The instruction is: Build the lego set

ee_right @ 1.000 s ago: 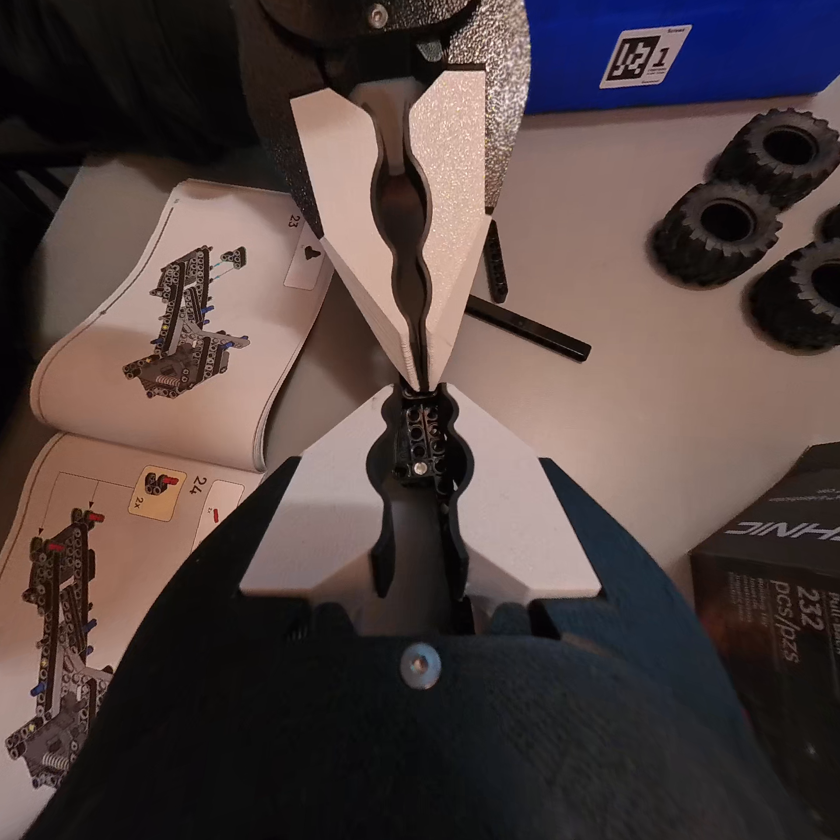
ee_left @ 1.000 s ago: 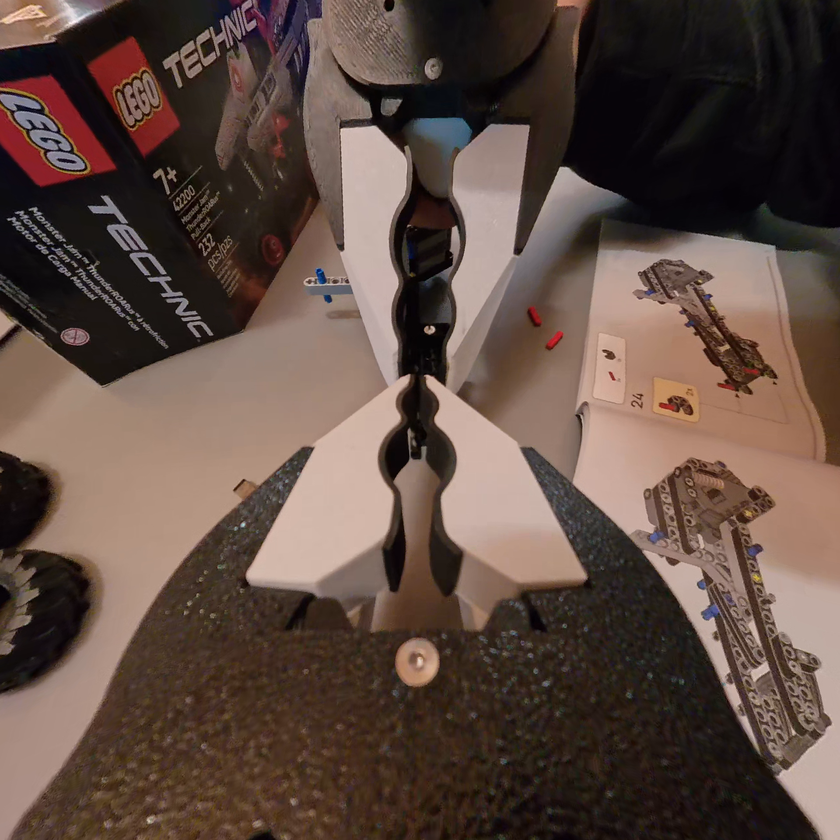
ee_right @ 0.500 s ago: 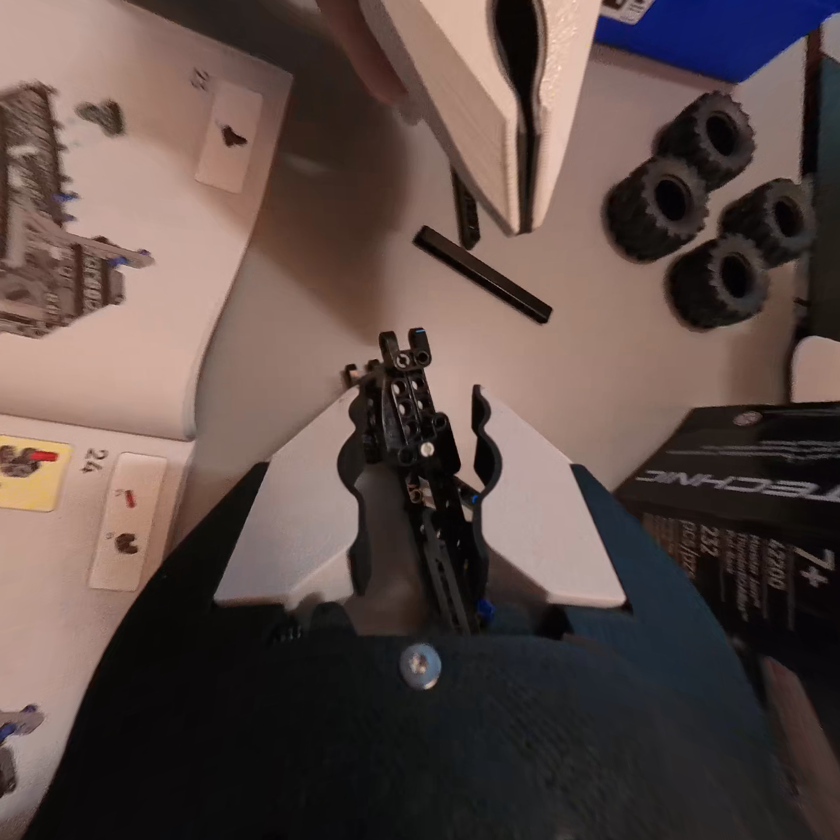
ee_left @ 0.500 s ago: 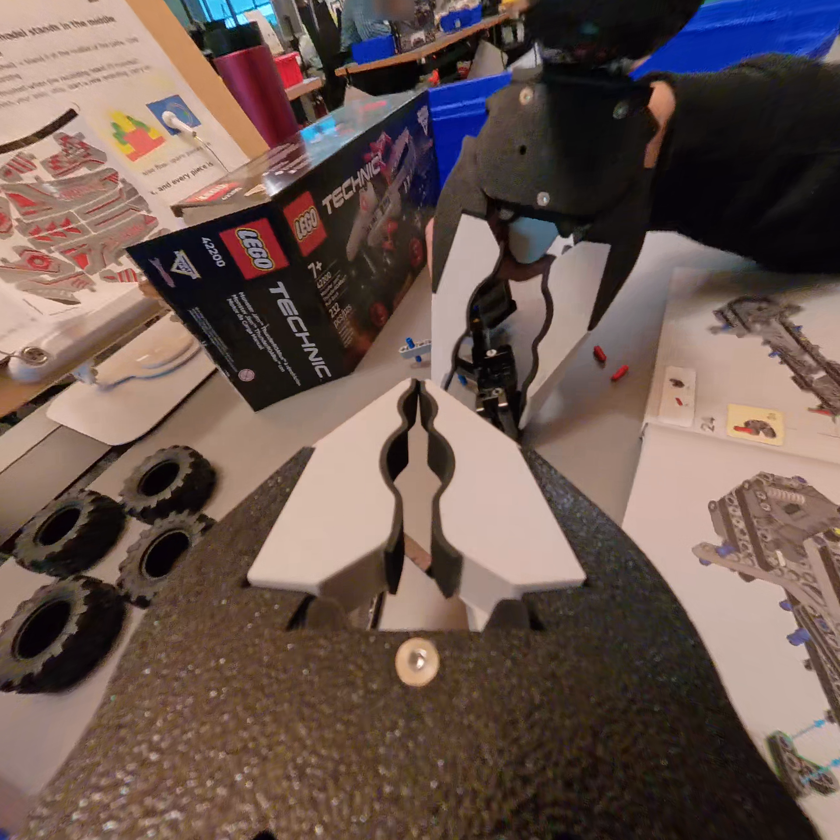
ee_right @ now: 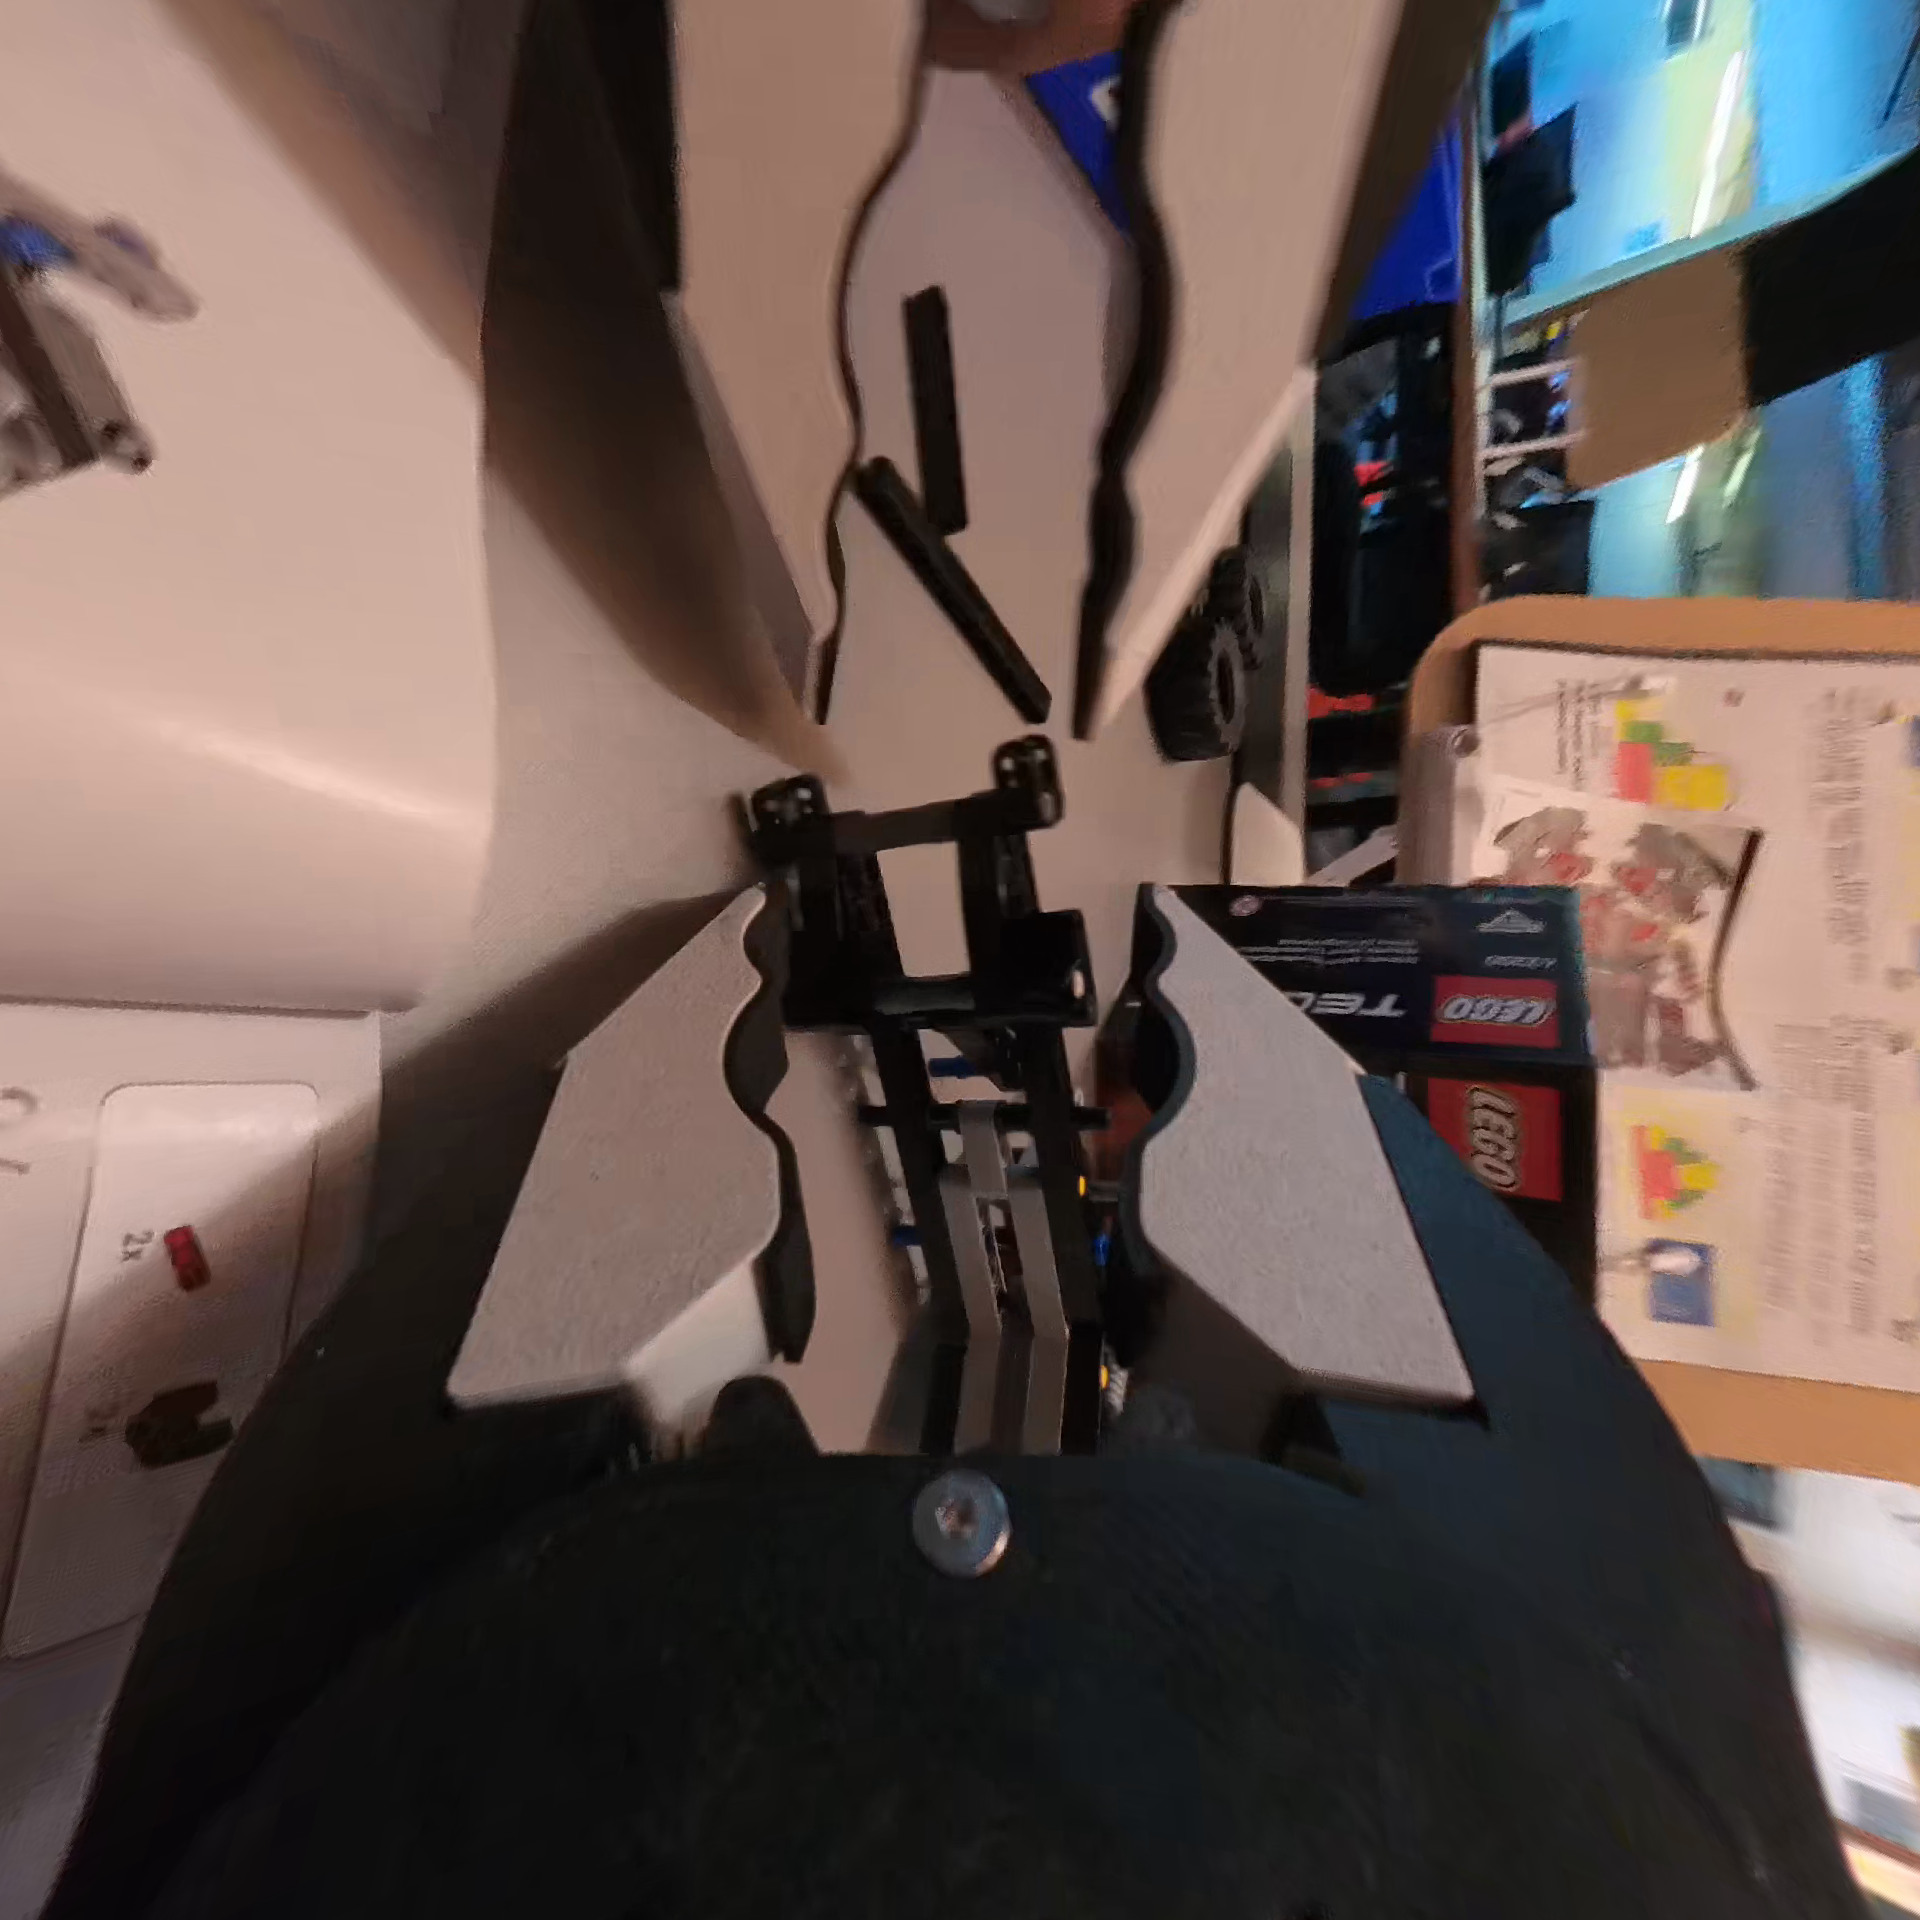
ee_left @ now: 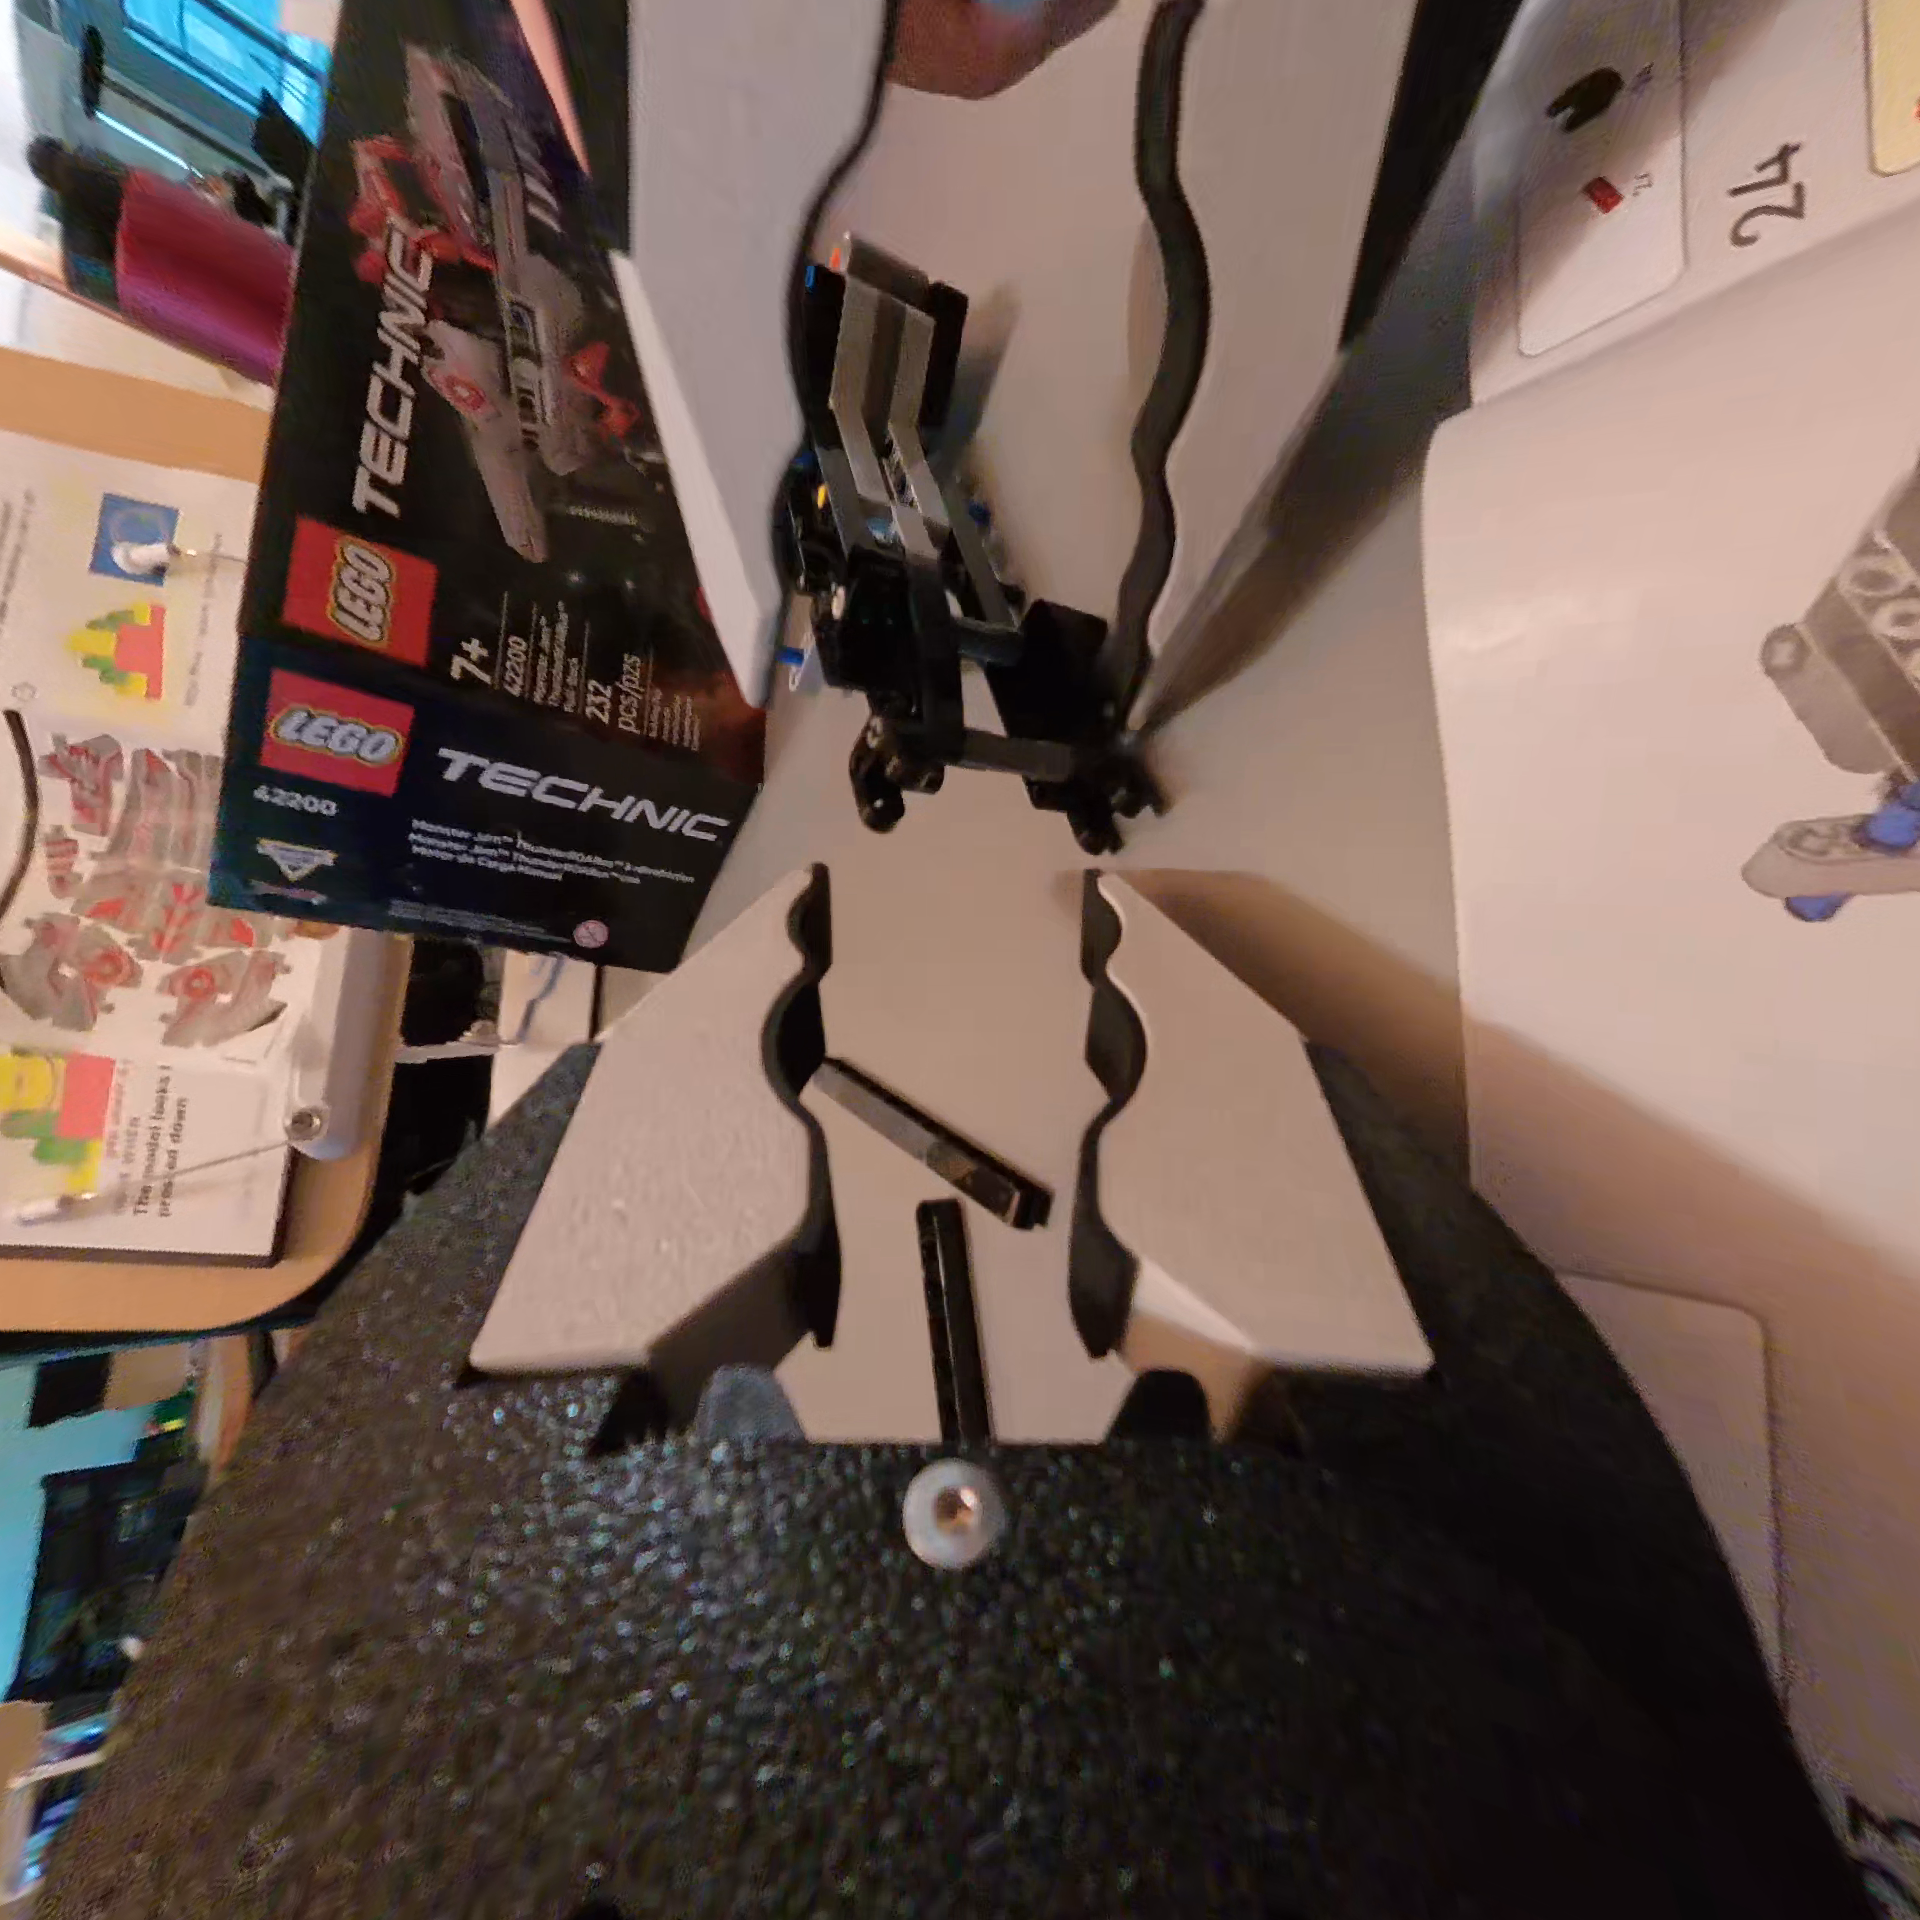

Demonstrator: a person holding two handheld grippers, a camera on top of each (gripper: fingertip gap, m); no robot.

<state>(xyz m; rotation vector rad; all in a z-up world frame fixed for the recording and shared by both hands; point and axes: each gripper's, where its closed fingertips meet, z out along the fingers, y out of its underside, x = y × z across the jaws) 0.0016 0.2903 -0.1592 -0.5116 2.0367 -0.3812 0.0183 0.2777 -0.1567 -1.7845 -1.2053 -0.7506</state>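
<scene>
The black and grey Lego chassis [ee_right: 966,1039] lies between the wide-open fingers of my right gripper [ee_right: 956,904]; whether a finger touches it I cannot tell. In the left wrist view the chassis [ee_left: 914,582] sits just ahead of my left gripper [ee_left: 951,894], which is open and empty. Two loose black beams [ee_left: 925,1138] lie on the table between the left fingers. They also show in the right wrist view [ee_right: 956,592], between the fingers of the left gripper [ee_right: 951,717]. The two grippers face each other tip to tip. The right gripper [ee_left: 945,717] frames the chassis.
The black Lego box [ee_left: 468,623] stands beside the chassis and also shows in the right wrist view [ee_right: 1455,997]. The open instruction booklet [ee_left: 1662,935] lies on the other side. Black tyres [ee_right: 1210,665] sit past the left gripper. A poster board [ee_left: 104,831] stands behind the box. The grippers are tip to tip, or close to it.
My left gripper has gone from shut to open and now straddles the two black beams. My right gripper has opened wider around the chassis. Both views have rolled sideways.
</scene>
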